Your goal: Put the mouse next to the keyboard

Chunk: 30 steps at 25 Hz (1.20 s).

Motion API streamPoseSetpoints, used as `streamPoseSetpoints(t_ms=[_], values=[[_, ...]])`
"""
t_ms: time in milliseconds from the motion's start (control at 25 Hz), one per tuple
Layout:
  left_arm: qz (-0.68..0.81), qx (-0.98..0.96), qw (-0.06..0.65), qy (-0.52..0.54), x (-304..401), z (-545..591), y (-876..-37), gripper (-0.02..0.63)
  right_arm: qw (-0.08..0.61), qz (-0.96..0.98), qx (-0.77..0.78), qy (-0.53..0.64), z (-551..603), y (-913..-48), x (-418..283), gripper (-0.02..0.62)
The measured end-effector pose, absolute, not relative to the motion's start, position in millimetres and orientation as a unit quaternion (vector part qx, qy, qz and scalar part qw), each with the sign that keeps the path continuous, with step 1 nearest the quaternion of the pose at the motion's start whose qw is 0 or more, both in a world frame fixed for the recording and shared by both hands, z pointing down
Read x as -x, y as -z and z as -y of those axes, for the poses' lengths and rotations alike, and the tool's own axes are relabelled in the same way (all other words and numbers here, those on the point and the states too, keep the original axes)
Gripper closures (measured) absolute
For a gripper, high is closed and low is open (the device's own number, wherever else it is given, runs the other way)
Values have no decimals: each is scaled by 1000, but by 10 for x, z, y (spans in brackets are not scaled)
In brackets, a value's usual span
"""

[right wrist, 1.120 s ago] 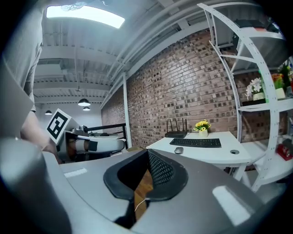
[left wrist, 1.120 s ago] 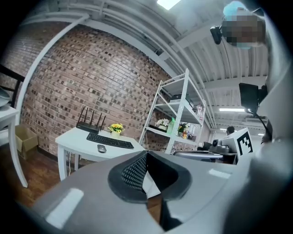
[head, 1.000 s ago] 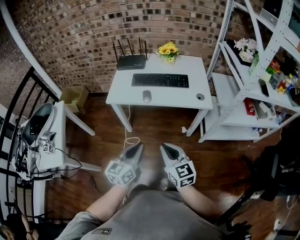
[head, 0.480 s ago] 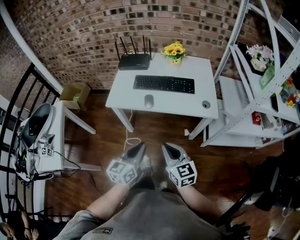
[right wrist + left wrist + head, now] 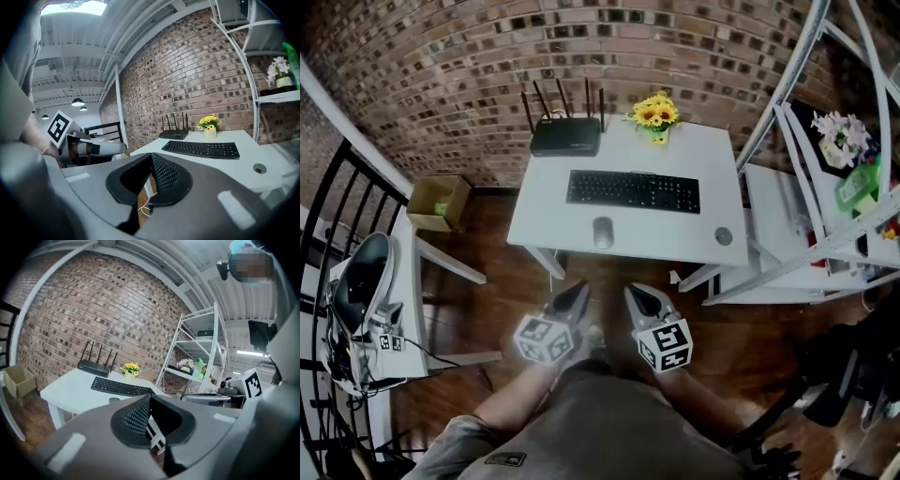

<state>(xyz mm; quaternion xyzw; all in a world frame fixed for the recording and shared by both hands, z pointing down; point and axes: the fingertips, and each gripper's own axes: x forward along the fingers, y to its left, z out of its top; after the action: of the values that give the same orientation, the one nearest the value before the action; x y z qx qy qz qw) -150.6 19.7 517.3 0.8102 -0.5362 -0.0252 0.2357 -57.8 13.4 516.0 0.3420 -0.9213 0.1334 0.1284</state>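
Note:
A grey mouse lies near the front edge of the white table, just in front of the black keyboard, which also shows as keyboard and keyboard in the gripper views. My left gripper and right gripper hang side by side over the wooden floor, short of the table, both shut and empty. The mouse peeks just over the left gripper's body.
On the table stand a black router, a pot of yellow flowers and a small round disc. A white shelf rack stands at the right, a side table with gear and a railing at the left, a cardboard box by the wall.
The view has closed in on the table, which now sits lower and larger in the head view. Both grippers stay shut and side by side.

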Motion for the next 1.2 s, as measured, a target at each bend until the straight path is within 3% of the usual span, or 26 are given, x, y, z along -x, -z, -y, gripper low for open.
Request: streamPoseSetpoints(t_ms=[960, 1200], values=[[503, -818, 279, -18, 1939, 802, -5734, 604, 193, 891, -379, -161, 932, -5716, 1091, 581], [504, -808, 303, -31, 1990, 788, -5958, 604, 225, 884, -374, -168, 1058, -6059, 1212, 467]])
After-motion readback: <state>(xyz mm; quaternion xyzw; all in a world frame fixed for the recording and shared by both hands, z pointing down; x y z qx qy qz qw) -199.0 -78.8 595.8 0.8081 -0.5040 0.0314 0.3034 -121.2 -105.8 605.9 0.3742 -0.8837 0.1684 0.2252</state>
